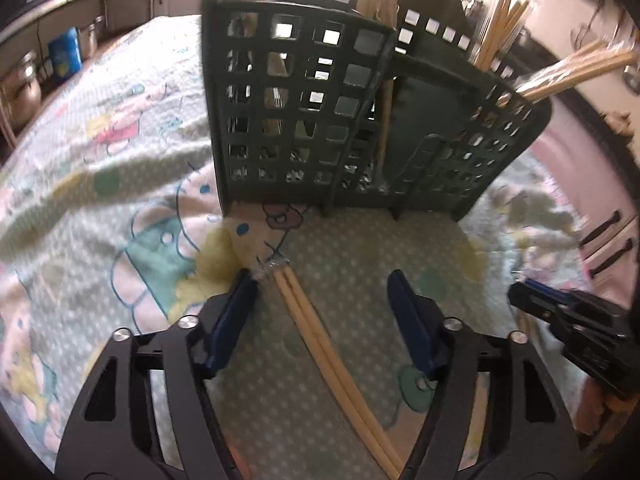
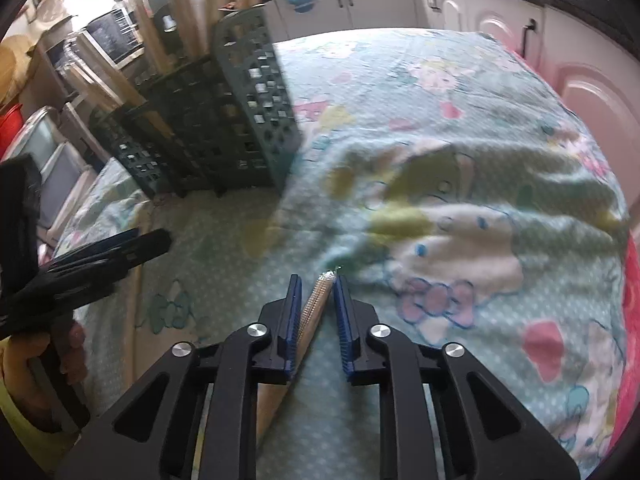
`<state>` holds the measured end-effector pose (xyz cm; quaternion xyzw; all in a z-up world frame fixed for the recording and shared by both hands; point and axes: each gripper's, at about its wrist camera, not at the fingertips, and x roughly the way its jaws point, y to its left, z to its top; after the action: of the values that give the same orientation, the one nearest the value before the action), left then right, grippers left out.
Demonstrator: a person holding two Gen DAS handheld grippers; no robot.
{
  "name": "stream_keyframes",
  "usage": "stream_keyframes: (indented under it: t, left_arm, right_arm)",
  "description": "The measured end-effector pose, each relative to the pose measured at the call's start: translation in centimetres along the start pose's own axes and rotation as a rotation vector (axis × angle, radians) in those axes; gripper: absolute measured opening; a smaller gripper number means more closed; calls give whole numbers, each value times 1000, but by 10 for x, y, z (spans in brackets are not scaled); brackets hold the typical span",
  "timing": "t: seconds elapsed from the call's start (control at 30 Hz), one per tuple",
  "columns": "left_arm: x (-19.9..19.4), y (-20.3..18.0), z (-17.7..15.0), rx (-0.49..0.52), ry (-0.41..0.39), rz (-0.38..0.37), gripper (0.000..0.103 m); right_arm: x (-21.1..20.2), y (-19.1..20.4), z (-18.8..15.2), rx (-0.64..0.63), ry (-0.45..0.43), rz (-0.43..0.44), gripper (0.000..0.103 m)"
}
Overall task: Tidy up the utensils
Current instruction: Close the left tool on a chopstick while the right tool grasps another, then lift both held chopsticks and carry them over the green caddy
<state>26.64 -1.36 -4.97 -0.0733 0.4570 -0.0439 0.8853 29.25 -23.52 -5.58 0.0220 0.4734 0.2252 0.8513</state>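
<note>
A wrapped pair of wooden chopsticks (image 1: pixel 316 340) lies on the cartoon-print cloth between the fingers of my left gripper (image 1: pixel 320 292), close to its left pad. Those jaws stand wide apart and touch nothing. My right gripper (image 2: pixel 319 304) has its blue pads nearly together around another wrapped pair of chopsticks (image 2: pixel 316 308), whose tip pokes out past the pads. A dark green lattice utensil caddy (image 1: pixel 304 112) (image 2: pixel 240 120) stands upright just beyond both grippers, with several chopstick bundles (image 1: pixel 496 36) sticking out of it. Each gripper shows in the other view: right gripper (image 1: pixel 520 292), left gripper (image 2: pixel 148 240).
The cloth (image 2: pixel 460 140) covers the whole table and is rumpled in folds to the right of the caddy. Pink cabinet doors (image 2: pixel 580 92) run along the far edge. Metal pots (image 1: pixel 20 88) and a blue packet (image 1: pixel 64 54) stand on a shelf. A hand (image 2: pixel 36 360) grips the left gripper's handle.
</note>
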Motion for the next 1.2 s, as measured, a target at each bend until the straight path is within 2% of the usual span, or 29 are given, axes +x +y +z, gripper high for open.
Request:
stream_keyframes:
  t: [0.1,0.17,0.2,0.27,0.37,0.47,0.57,0.73,0.97,1.2]
  left_arm:
    - [5,-10,3,74,-4,90,37]
    - [5,-16,4,109,-14,116,30]
    - [5,-19,3,127,-21,120,22]
    - [3,-22,4,140,-27,114,15]
    - [-3,-14,7,87,-26,50,5]
    - [-19,2,12,27,-51,-30,4]
    - [-39,9,17,11,-98,-75,4]
    - [-91,19,34,-20,-221,-144,1]
    - [-152,33,52,-44,-369,-190,1]
    - [-200,26,76,-37,-509,-216,1]
  right_arm:
    - [-3,11,4,-23,-13,39,11]
    - [-8,17,7,-34,-28,51,11]
    - [-11,20,8,-39,-35,59,11]
    - [-20,28,12,-60,-57,76,10]
    - [-33,37,16,-89,-88,96,10]
    - [-48,48,21,-122,-125,114,9]
    - [-63,55,25,-144,-164,131,9]
    - [-82,68,33,-173,-225,147,9]
    - [-108,77,45,-191,-311,167,9]
    - [-140,87,67,-205,-446,163,7]
